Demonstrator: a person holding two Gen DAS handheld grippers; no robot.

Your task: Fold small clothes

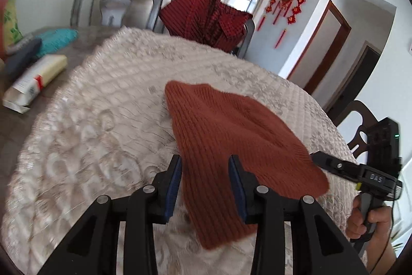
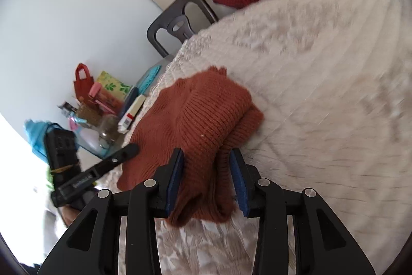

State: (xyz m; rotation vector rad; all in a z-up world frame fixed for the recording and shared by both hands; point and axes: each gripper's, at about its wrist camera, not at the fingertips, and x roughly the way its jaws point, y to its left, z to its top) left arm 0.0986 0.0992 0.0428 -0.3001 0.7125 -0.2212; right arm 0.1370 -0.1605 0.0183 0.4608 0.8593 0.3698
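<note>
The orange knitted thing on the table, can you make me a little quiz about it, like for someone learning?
1. True or false: the rust-orange knit garment lies on a quilted cream table cover.
2. What hangs over the chair back behind the table: A) a dark red garment, B) a blue towel, C) a white coat?
3. Fill in: the left gripper has its fingers ____, with knit fabric between them.

Key:
1. True.
2. A, the dark red garment.
3. Open; the right gripper is open too, straddling the garment's folded edge.
</note>
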